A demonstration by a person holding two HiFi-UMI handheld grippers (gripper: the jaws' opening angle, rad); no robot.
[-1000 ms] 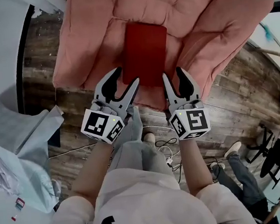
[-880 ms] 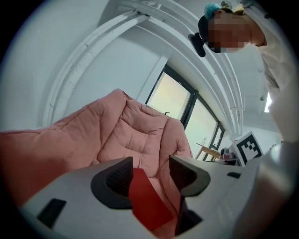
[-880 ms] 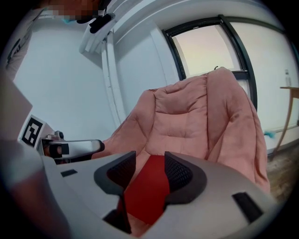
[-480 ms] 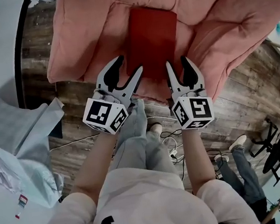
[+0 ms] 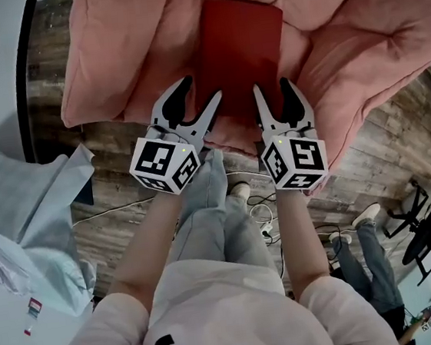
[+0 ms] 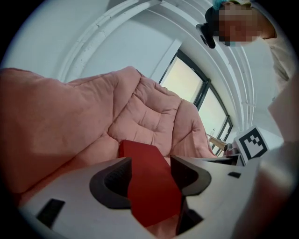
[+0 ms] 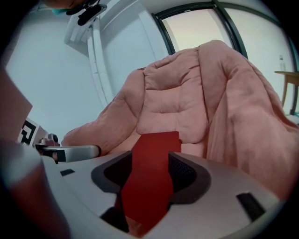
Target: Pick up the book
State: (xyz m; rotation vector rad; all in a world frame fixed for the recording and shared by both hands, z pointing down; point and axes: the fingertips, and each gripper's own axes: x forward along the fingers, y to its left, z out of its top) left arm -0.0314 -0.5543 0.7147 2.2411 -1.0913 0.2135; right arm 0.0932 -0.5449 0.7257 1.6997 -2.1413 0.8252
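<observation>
Because the book (image 5: 242, 49) lies flat in the hollow of the pink cushion (image 5: 355, 36), both grippers address its near edge. The left gripper (image 5: 201, 89) and right gripper (image 5: 271, 86) have just been opening; the book shows ahead through each gap, unclamped

No text or number is legible — none.

We look down on a book (image 5: 242, 49) lying flat in the hollow of a cushion (image 5: 355, 36). Nearer us, before the cushion, cables (image 5: 254, 202) lie on the floor (image 5: 117, 191). Sheeting (image 5: 28, 228) lies left, and another person's legs (image 5: 369, 262) are to the right.
</observation>
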